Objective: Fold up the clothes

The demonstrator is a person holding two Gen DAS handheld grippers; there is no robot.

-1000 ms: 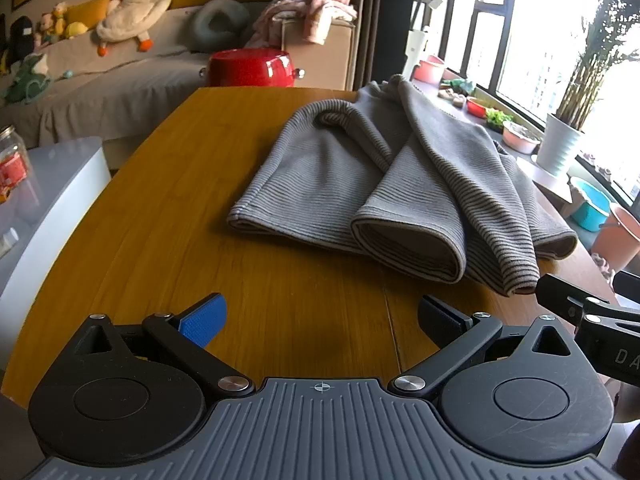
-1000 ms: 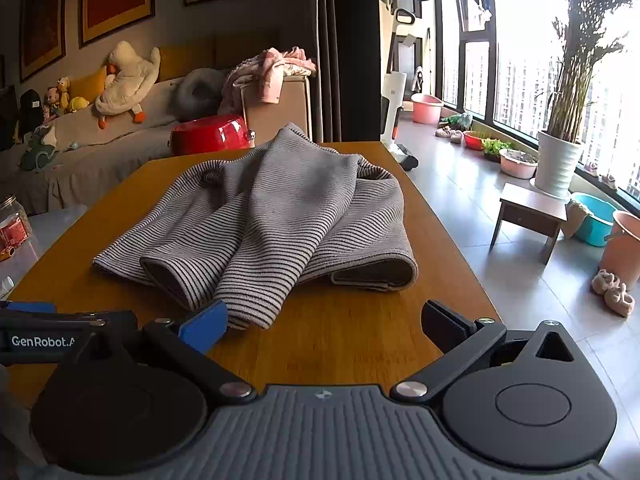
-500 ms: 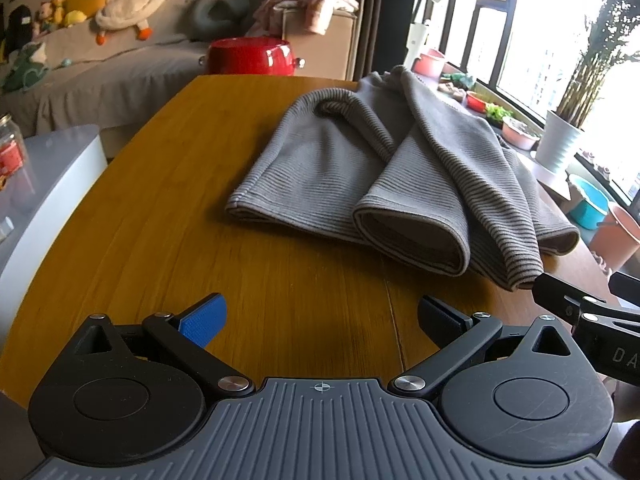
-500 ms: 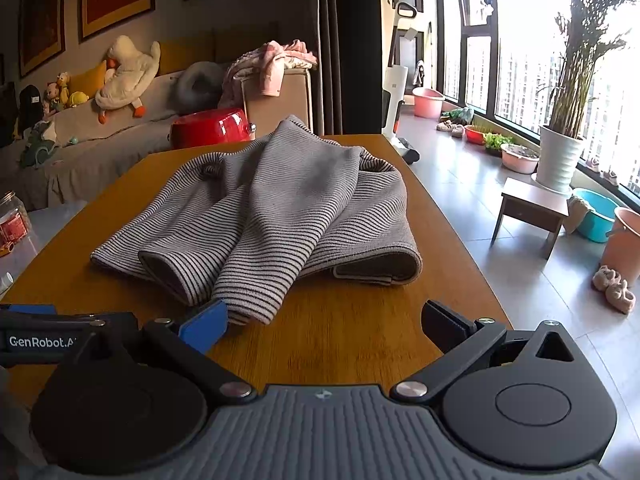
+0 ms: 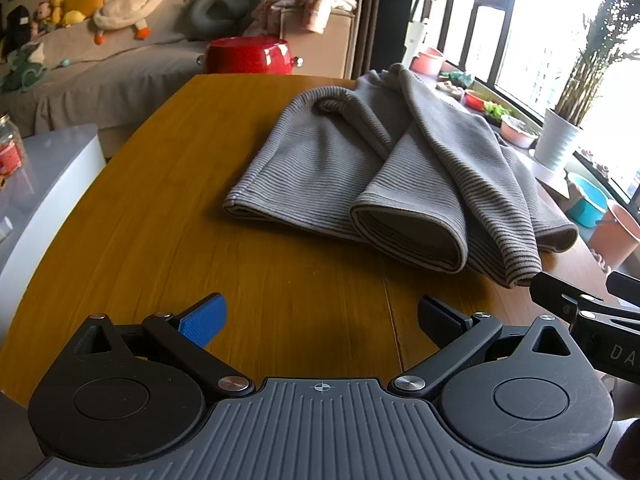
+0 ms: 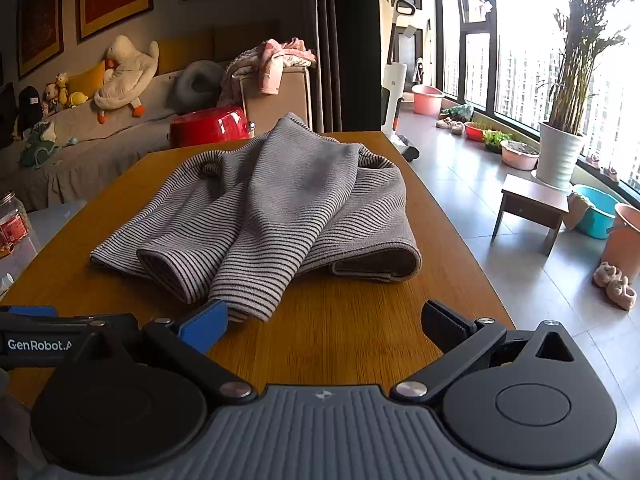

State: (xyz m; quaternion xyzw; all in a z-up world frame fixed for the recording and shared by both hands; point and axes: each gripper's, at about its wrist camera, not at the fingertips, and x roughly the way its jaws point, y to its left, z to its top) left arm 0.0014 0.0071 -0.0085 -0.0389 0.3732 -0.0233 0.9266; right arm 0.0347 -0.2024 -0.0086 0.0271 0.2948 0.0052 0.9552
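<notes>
1. Since the earlier frames both cameras have been brought closer to the garment: in the left wrist view the striped sweater [image 5: 400, 176] now sits lower and larger, and in the right wrist view its near hem has come almost level with the blue pad.
2. The tabletop [image 5: 152, 216] carries the striped sweater, which is laid across its far and middle part in loose, overlapping folds. Two rolled edges face the cameras.
3. The left tongs [image 5: 320, 320] are held spread above bare wood, just short of the garment. Nothing is gripped.
4. The right tongs [image 6: 324, 322] are likewise spread and empty. The blue pad [image 6: 204, 326] is seen just beside the nearest hem; whether contact is made cannot be told.
5. Risks, as judged from this position:
   - More than one layer may be pinched at the stacked hems, so that the bundle is dragged instead of unfolded.
   - The right side of the garment lies near the tabletop edge, so a sideways pull may send it over.
   - Uneven lifting by the two tongs may skew the fold.
6. Containers: a red pot [image 5: 248, 56] is seen beyond the tabletop, lid on, contents hidden. A glass jar [image 6: 12, 224] at the left holds something red, not identifiable.
</notes>
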